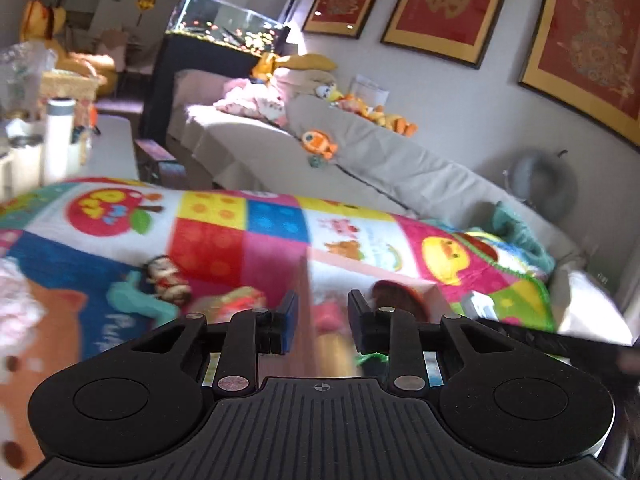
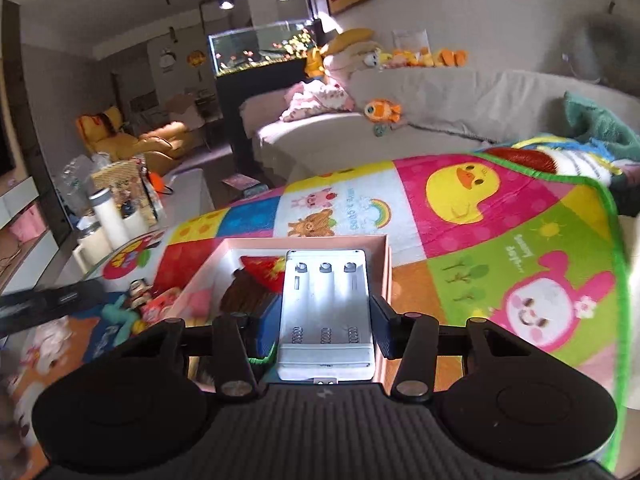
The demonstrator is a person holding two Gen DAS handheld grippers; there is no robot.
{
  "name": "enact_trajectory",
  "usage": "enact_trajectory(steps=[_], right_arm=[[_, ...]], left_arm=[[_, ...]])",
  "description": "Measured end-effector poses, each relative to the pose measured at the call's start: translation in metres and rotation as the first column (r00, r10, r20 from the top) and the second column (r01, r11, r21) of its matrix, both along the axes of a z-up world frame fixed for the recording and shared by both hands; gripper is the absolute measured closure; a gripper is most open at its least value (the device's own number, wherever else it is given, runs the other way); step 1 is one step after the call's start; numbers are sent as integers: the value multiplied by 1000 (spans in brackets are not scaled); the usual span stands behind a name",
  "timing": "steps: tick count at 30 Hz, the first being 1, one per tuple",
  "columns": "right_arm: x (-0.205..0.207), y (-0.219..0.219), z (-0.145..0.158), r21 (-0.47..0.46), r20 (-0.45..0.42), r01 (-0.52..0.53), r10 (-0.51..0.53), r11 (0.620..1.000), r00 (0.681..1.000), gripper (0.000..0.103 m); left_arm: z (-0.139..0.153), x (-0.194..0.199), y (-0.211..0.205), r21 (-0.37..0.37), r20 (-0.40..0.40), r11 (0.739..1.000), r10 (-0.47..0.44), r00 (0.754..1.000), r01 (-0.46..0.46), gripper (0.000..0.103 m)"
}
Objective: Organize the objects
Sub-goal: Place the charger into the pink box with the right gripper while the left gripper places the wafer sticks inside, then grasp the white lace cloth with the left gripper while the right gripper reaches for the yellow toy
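Right gripper (image 2: 326, 322) clamped on a white battery charger (image 2: 326, 312), pads pressing both its long sides, held above the open pink box (image 2: 384, 256). Box sits on the colourful blanket (image 2: 500, 248); brown brush (image 2: 244, 294) and red item inside. Left gripper (image 1: 322, 322) blurred, jaws slightly apart, nothing visibly gripped; box below it. Small doll (image 1: 166, 280) lies on the blanket nearby.

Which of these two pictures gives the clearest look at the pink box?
The right wrist view. There the pink box shows its open top and rim, sharp, beyond the white battery charger. In the left wrist view only a blurred pink edge appears.
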State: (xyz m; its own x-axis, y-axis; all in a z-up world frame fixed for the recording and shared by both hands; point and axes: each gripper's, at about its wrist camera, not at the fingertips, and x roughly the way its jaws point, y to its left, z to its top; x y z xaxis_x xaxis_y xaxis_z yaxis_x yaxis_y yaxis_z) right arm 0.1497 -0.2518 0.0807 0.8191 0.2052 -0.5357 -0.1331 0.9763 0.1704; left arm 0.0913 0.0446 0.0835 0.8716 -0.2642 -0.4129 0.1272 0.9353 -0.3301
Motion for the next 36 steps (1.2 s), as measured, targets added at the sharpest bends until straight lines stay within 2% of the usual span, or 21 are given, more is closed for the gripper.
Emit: enact_trajectory(steps=[3,5,7,9,11,13,14,16,18,21,23,24,27,30,33,36], right_arm=[[26,6,-14,-17,-75,8,-10,1000,997,55],[23,12,-17,-54,-73,15,-19,998,997,42],[12,19,-15,-80,-54,-12,8,997,999,40],[1,26,-7,-102,-45,-31,26,994,999,40],[-6,34,2,-98,-45,-56,52,994,998,40],[-8,46,14,-74,-52,-85,82,994,995,39],[-9,55,21,-51,-58,-107,104,993,993,39],[-5,78,30,8,-91,-159,159,987,983,35],[5,108,34,49,-145,-197,202,979,969,35],[23,162,29,44,-213,-232,236,972,948,35],[40,196,21,11,-236,-229,225,973,945,29],[50,211,16,-6,-243,-227,219,974,945,28],[83,245,-4,-69,-243,-186,164,980,956,28],[112,268,-24,-93,-251,-176,148,980,957,28],[129,295,-37,-148,-242,-217,177,965,954,28],[142,313,-45,-132,-261,-254,214,958,941,29]], left_arm=[[-5,-16,21,65,2,996,65,998,-64,72],[-12,-26,44,86,13,987,137,991,-137,72],[-18,-31,73,86,32,969,231,972,-233,72],[-21,-31,102,79,35,934,347,937,-348,72],[-28,-27,133,54,24,879,473,881,-473,73],[-38,-21,159,-4,-23,828,561,827,-561,76],[-46,-16,171,-52,-65,814,576,815,-579,76],[-62,-7,179,-113,-131,814,556,821,-569,76],[-74,1,173,-124,-151,834,520,841,-538,76],[-89,4,158,-178,-148,904,366,919,-389,77],[-88,4,140,-160,-125,956,229,965,-248,78],[-88,3,132,-147,-108,969,183,977,-197,78],[-88,-4,119,-109,-85,983,137,987,-146,78],[-95,-2,123,-160,-104,972,156,982,-171,78],[-95,-3,128,-185,-120,961,185,975,-205,78],[-93,-1,133,-199,-114,954,204,972,-223,78]])
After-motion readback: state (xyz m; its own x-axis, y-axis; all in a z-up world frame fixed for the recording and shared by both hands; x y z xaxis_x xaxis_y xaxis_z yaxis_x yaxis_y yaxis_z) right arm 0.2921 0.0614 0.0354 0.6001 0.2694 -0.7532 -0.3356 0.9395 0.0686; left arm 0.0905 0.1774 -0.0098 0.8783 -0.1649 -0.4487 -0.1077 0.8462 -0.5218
